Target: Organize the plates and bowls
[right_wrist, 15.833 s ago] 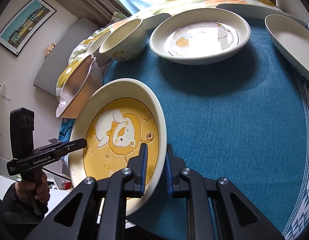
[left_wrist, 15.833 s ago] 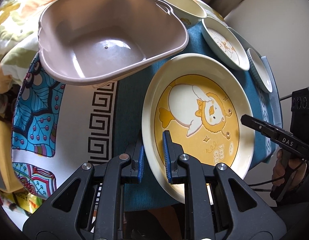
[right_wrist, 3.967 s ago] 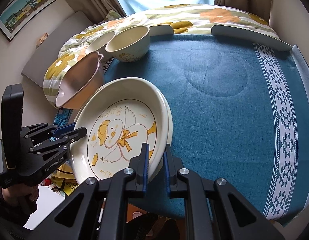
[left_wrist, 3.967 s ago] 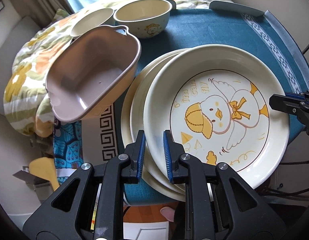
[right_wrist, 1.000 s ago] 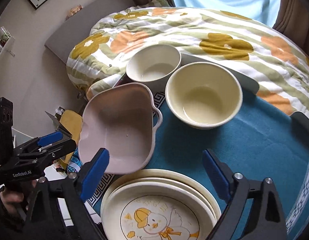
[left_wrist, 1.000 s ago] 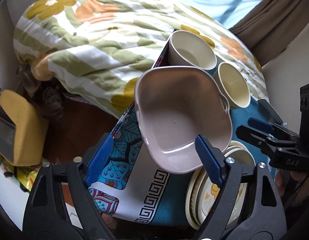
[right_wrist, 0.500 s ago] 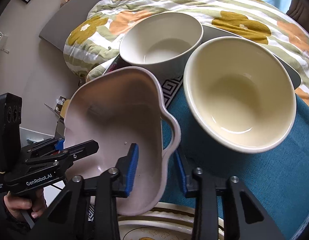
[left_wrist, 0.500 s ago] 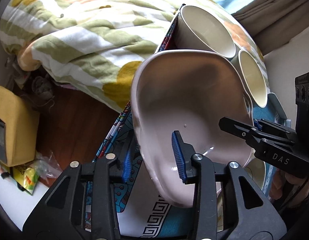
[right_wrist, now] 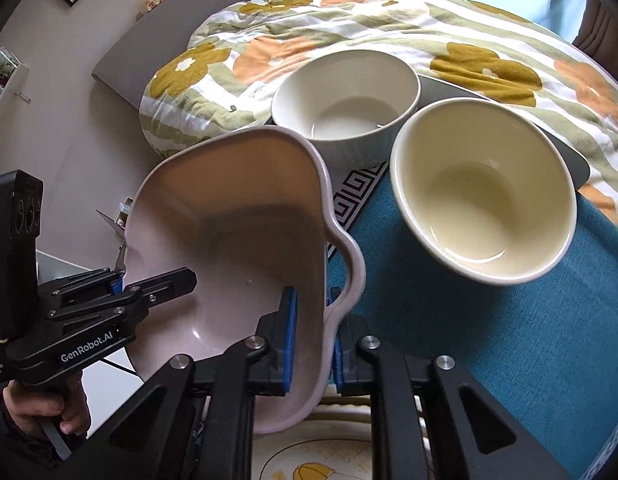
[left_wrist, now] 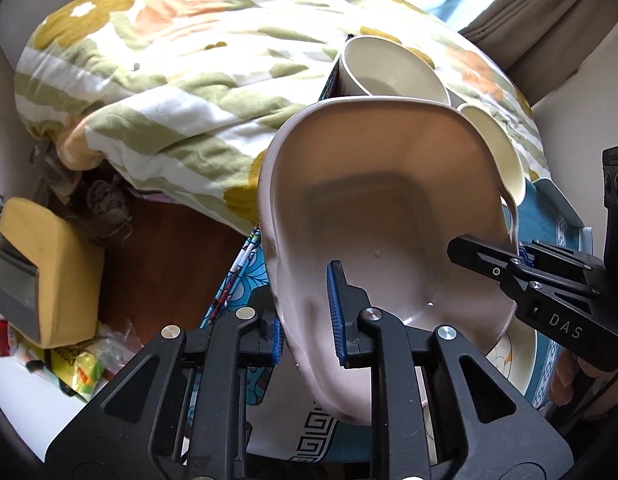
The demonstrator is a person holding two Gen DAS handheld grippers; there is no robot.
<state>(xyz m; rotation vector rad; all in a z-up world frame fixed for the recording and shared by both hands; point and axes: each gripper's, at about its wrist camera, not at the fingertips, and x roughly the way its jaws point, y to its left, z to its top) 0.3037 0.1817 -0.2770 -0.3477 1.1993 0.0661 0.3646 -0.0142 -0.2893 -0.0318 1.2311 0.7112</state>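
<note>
Behind the tabletop (right_wrist: 489, 360) a flowered quilt (left_wrist: 169, 60) is heaped up against two cream bowls (right_wrist: 483, 188). Both tools grip the pink dish (left_wrist: 381, 208) by opposite walls: the left hand-held gripper (left_wrist: 307, 320) is clamped on one side, the right hand-held gripper (right_wrist: 311, 344) on the wall by its handle. It looks lifted and tipped, though I can't be sure it is clear of the cloth. Glazed walls are slick; uneven pull between hands could twist it loose onto the stacked plates (right_wrist: 309, 456) below.
</note>
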